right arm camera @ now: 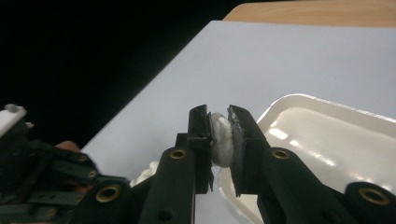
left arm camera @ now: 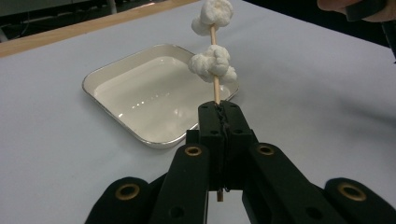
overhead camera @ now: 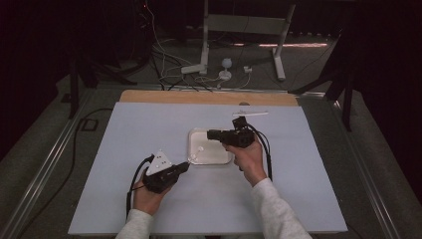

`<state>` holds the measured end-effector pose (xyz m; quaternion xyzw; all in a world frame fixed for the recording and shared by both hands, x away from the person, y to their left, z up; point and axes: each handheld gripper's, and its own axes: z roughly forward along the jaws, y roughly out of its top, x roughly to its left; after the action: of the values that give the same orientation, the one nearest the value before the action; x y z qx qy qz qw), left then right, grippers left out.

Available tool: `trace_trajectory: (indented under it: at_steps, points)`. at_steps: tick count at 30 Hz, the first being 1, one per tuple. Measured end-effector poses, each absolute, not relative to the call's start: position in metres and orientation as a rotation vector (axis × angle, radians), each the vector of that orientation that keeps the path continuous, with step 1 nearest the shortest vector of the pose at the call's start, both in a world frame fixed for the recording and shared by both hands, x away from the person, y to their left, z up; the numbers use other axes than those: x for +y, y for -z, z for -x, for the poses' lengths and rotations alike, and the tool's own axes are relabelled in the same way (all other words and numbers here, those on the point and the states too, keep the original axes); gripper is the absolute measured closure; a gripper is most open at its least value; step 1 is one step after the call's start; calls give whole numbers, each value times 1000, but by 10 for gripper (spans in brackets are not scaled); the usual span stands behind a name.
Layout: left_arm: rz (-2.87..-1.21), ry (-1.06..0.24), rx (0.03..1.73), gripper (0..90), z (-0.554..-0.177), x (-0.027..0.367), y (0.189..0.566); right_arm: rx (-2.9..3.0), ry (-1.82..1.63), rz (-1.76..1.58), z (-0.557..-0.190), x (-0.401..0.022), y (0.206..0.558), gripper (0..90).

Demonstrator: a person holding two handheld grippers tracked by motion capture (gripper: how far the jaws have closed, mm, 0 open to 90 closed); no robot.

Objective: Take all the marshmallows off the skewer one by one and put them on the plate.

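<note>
My left gripper (overhead camera: 186, 165) (left arm camera: 219, 109) is shut on a thin wooden skewer (left arm camera: 215, 88) that points up and away over the near left corner of a white square tray (overhead camera: 215, 150) (left arm camera: 140, 93). Two white marshmallows are threaded on the skewer, one at the middle (left arm camera: 212, 64) and one at the tip (left arm camera: 213, 16). My right gripper (overhead camera: 209, 134) (right arm camera: 219, 116) hovers over the tray's far side, pointing left, and is shut on another white marshmallow (right arm camera: 221, 140) that is squeezed between its pads. The tray (right arm camera: 327, 135) itself looks bare inside.
A pale blue mat (overhead camera: 149, 129) covers the table, with a wooden edge (overhead camera: 209, 97) at the back. A thin white stick (overhead camera: 250, 114) lies near the mat's far edge. Cables and metal stand legs (overhead camera: 204, 64) are on the floor beyond.
</note>
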<state>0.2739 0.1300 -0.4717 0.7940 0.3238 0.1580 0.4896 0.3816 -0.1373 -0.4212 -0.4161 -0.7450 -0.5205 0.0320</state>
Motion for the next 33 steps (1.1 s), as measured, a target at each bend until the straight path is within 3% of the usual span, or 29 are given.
trace_trajectory:
  at_steps: [4,9,27,29,33]
  points:
    - [-1971,-404,796,900,-273,133,471,-2302,1622,1348,-382,-139,420,828]
    - [-1926,-348,849,900,-278,144,475,-2188,1753,1487,-389,-178,408,824]
    - [-1897,-351,912,900,-281,145,477,-2456,1487,1462,-398,-142,451,765]
    - [-1905,-350,918,900,-282,145,479,-2484,1448,1480,-400,-139,455,588]
    - [-1907,-350,923,900,-283,145,480,-2499,1422,1502,-401,-139,458,468]
